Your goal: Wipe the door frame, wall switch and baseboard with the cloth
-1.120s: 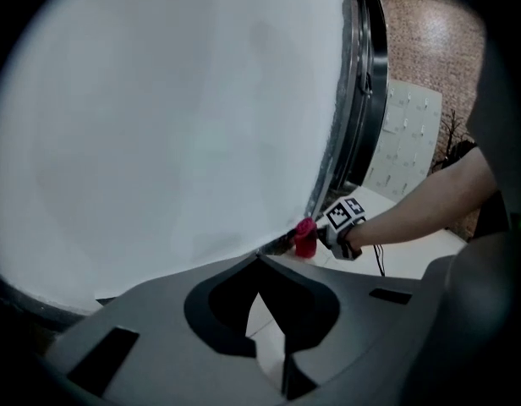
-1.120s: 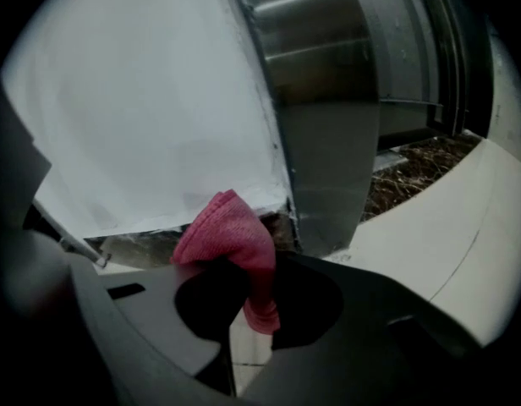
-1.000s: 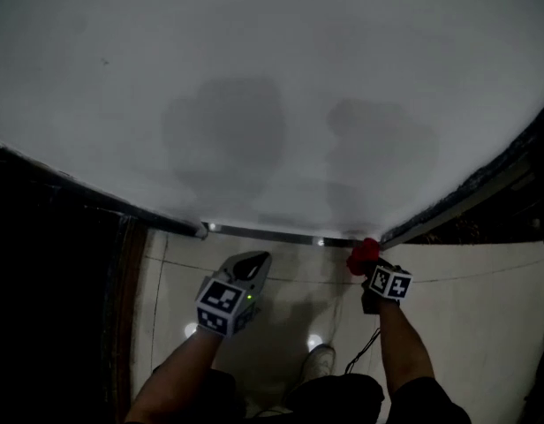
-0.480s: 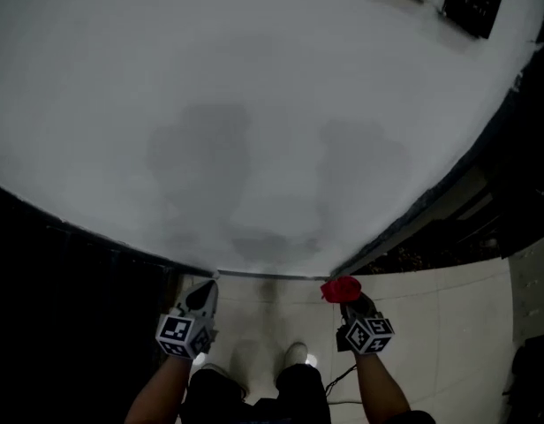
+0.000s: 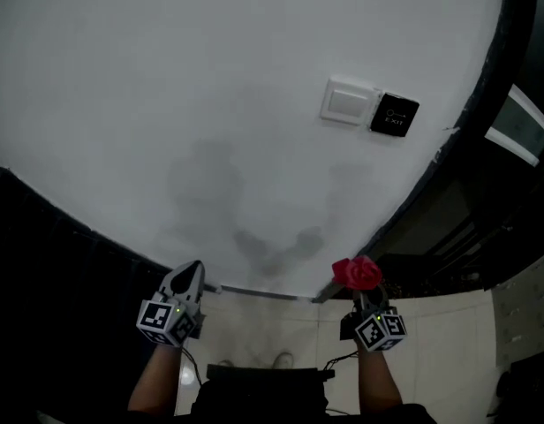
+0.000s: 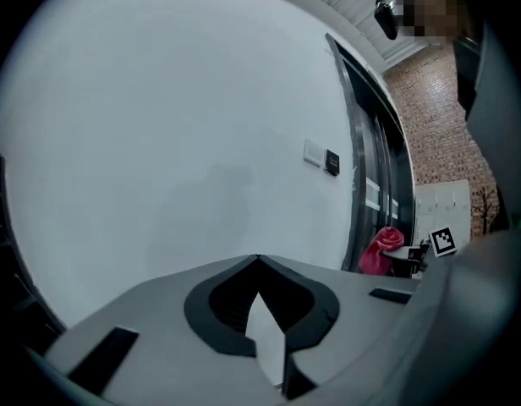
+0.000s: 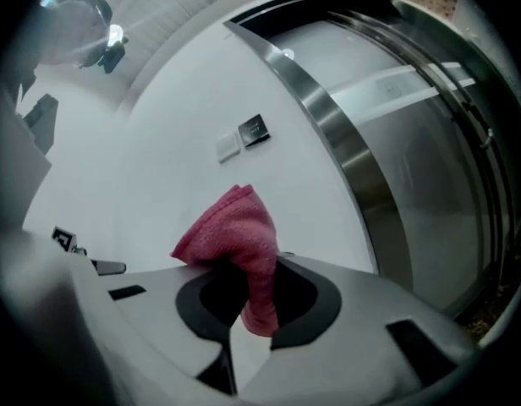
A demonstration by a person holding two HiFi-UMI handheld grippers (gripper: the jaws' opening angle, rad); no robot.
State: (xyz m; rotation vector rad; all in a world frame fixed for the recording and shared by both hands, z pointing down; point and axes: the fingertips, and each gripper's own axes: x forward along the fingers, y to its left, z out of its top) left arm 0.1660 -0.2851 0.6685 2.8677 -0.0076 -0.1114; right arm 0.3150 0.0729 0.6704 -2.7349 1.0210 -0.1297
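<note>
Two handheld grippers, both low before a white wall (image 5: 210, 87).
- Left gripper (image 5: 192, 269): fingers brought together at the tips, nothing between them. Bare wall lies ahead of them.
- Right gripper (image 5: 364, 295): fingers clamped on a red cloth (image 5: 358, 273), which bunches beyond the fingertips and hangs down between them.
- Wall switch (image 5: 348, 102): white, well above and ahead of the right fingers, with a black plate (image 5: 395, 115) just beside it.
- Door frame (image 7: 328, 117): metallic, to the right of the right fingers.
- Baseboard (image 5: 259, 291): runs between the two sets of fingertips. The cloth is near its right end; contact cannot be told.
</note>
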